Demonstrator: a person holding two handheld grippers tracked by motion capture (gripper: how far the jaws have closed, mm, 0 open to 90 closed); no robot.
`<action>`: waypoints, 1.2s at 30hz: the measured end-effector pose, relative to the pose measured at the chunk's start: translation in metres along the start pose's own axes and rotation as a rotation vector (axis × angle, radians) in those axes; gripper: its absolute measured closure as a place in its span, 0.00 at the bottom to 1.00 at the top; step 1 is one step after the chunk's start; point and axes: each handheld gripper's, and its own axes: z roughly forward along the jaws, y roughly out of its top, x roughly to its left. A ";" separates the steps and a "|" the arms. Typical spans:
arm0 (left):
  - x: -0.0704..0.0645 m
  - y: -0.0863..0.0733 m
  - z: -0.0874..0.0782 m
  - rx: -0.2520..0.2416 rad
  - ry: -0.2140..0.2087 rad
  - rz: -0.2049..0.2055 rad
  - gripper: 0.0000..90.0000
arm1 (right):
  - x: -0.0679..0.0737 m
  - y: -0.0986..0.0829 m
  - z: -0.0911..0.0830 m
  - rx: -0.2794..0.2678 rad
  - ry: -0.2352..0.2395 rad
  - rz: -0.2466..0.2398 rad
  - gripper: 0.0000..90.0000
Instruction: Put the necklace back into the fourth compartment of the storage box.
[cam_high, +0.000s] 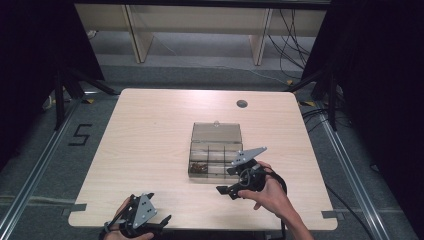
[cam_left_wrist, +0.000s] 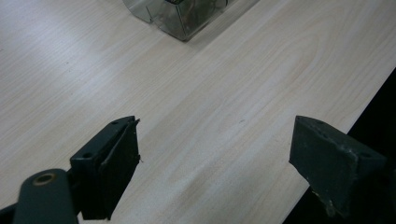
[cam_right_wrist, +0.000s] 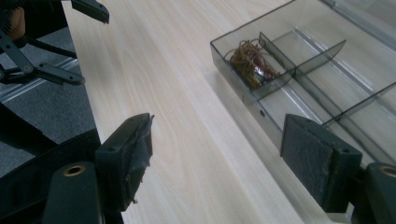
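Clear plastic box (cam_high: 215, 150), mid-table with lid back and rubber bands (cam_right_wrist: 250, 58) in a near corner cell, looks light, rigid, slick-walled, best pinched by a rim; right gripper (cam_right_wrist: 224, 163) beside it and left gripper (cam_left_wrist: 215, 168) near table's edge both spread, empty.

Left gripper (cam_high: 165, 220): held low at the near desk (cam_high: 150, 130) edge, jaws spread wide, nothing between them.
Left hand (cam_high: 120, 227): wrapped around the gripper's handle, entering from the bottom edge.
Right gripper (cam_high: 225, 191): held farther forward over the desk, jaws spread wide and empty.
Right hand (cam_high: 270, 192): grips the handle, forearm angling in from the lower right.
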 end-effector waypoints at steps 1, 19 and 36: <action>0.002 0.001 0.000 -0.013 0.008 0.035 0.17 | 0.000 -0.002 -0.001 0.005 0.001 0.006 0.29; -0.001 0.000 -0.001 -0.002 0.008 0.004 0.17 | 0.002 -0.022 -0.009 -0.001 -0.022 0.031 0.27; -0.001 0.001 -0.001 0.000 0.006 0.004 0.17 | -0.001 -0.036 -0.012 -0.026 -0.033 0.043 0.25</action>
